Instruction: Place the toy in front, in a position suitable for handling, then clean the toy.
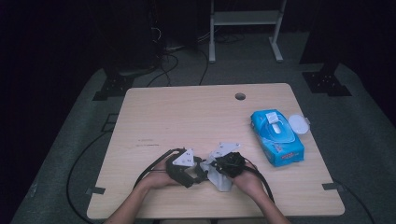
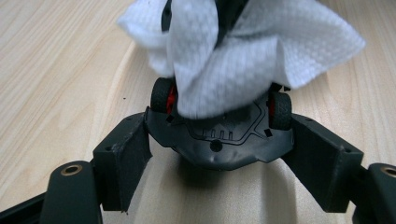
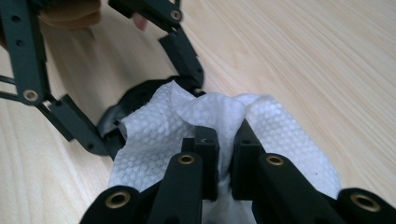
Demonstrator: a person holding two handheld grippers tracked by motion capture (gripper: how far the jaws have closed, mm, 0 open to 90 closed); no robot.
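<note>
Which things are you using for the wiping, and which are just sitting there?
In use:
- small black toy car with red wheel hubs, held by the left tool
- white textured wipe, pinched in the right tool

Lying about:
- blue wipes packet
- round white lid

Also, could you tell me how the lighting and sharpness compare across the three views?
High view: the table is lit, its surroundings nearly black, detail soft. Left gripper view: the toy car is fairly sharp under a soft shadow; the wipe is bright and slightly blurred. Right gripper view: the right gripper is sharp, the far tabletop blurs.
</note>
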